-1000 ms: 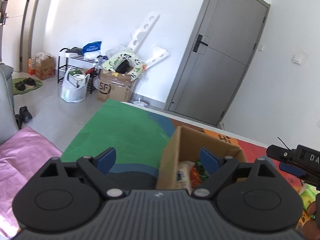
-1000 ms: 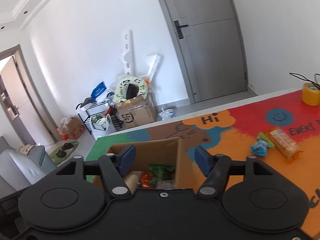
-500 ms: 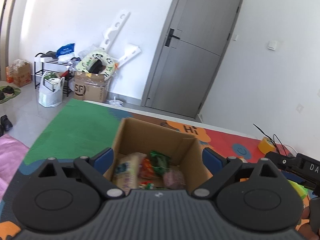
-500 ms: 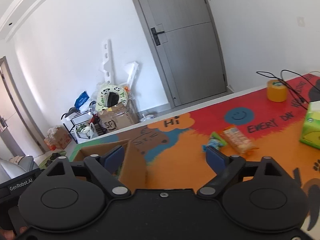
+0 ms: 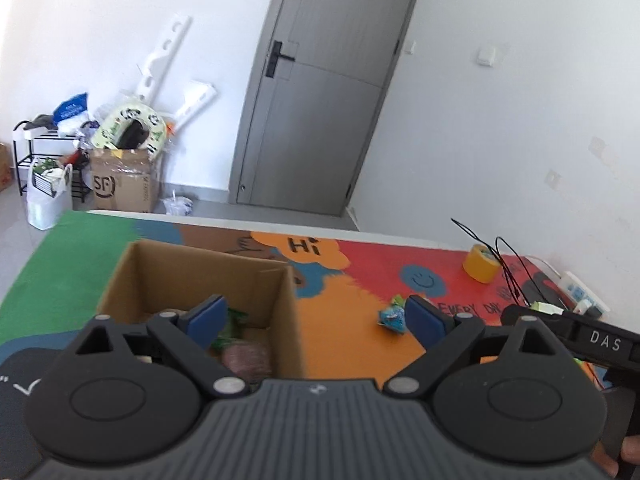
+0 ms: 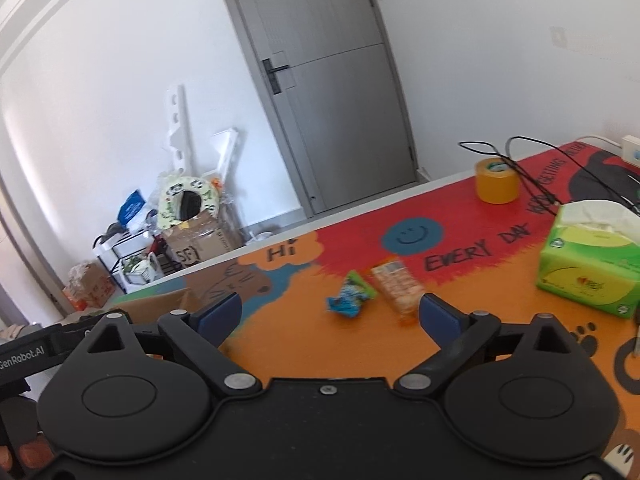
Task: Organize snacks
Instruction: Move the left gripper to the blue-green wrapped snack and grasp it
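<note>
The right gripper (image 6: 330, 312) is empty, its jaws opening wide and aimed at the two loose snacks on the mat: a blue-green packet (image 6: 349, 295) and, just beside it, an orange biscuit pack (image 6: 398, 284), likely the next pickups. The left gripper (image 5: 312, 318) also stands open and empty, above the near edge of the cardboard box (image 5: 200, 276), which sits to the left as the collecting place and already holds several snacks. Its contents are half hidden behind the fingers. Motion blur makes the packet labels unreadable.
</note>
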`<state>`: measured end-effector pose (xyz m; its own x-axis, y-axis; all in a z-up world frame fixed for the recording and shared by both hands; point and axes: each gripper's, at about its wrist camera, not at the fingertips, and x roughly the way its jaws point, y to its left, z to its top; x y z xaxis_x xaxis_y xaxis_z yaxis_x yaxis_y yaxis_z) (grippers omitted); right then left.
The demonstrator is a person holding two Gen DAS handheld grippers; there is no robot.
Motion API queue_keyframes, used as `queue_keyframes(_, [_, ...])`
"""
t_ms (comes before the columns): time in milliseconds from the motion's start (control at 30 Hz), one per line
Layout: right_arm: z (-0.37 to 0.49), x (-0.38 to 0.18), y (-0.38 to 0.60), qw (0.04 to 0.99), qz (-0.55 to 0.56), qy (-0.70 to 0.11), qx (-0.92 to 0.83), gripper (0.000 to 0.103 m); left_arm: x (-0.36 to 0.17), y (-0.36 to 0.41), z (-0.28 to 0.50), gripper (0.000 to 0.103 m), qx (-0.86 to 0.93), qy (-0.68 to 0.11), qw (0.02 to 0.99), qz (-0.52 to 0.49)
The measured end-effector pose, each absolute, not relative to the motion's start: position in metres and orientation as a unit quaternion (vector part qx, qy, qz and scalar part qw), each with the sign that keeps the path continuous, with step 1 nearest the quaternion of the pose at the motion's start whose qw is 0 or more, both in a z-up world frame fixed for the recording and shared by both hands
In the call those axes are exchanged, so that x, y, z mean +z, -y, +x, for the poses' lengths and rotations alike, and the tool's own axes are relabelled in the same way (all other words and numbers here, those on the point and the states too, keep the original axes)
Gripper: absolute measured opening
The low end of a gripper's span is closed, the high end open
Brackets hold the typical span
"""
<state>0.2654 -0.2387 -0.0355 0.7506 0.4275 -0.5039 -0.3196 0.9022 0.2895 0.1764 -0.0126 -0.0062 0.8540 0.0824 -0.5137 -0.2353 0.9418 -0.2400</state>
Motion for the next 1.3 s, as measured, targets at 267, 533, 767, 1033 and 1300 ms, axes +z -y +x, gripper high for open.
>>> queue_keyframes(267, [0.296, -0.05, 0.259, 0.932, 0.097, -0.306, 0.169, 0.096, -0.013, 0.039, 0.224, 0.095, 0.067, -0.283, 0.948, -0.127])
queue_keyframes(533, [0.333, -0.068, 0.265, 0.918, 0.1, -0.34, 0.178, 0.082, -0.04, 0.068, 0.28, 0.094, 0.058, -0.33, 0.938, -0.083])
queue_keyframes(767, [0.354, -0.091, 0.272, 0.907, 0.121, -0.364, 0.173, 0.077, -0.063, 0.081, 0.322, 0.093, 0.054, -0.365, 0.926, -0.084])
queue_keyframes(1033, [0.384, -0.108, 0.279, 0.896, 0.14, -0.389, 0.162, 0.074, -0.085, 0.096, 0.364, 0.087, 0.059, -0.389, 0.917, -0.072])
queue_keyframes(1300, [0.397, -0.119, 0.286, 0.889, 0.168, -0.4, 0.146, 0.074, -0.108, 0.107, 0.395, 0.084, 0.061, -0.406, 0.91, -0.053])
